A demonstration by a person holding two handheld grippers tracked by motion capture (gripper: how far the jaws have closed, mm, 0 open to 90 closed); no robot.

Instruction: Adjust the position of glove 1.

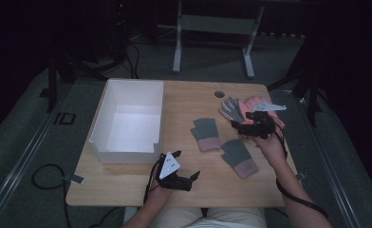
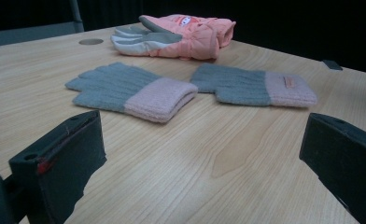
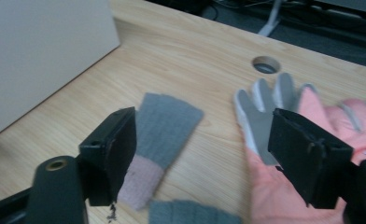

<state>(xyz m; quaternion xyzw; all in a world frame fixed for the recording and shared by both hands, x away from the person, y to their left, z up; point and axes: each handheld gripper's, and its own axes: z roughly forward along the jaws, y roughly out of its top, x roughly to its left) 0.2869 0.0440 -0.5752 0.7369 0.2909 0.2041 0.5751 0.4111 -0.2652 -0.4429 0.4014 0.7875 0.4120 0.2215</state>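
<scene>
Two grey knit gloves with pink cuffs lie flat mid-table, one [image 1: 205, 133] nearer the box and one [image 1: 239, 157] nearer me. A pair of pink padded gloves [image 1: 243, 108] with grey palms lies at the far right. My right gripper [image 1: 238, 127] hovers at the near edge of the pink pair, open. In the right gripper view its jaws [image 3: 202, 140] straddle bare wood, with a knit glove [image 3: 165, 126] behind the left jaw and the pink glove [image 3: 270, 186] behind the right. My left gripper [image 1: 188, 165] rests near the front edge, open and holding nothing [image 2: 204, 144], facing the knit gloves [image 2: 130, 88].
A white open-topped box [image 1: 129, 118] with nothing in it stands on the left half of the table. A round cable hole [image 1: 219, 94] sits near the far edge. Bare wood stretches along the front edge. A cable trails off the right side.
</scene>
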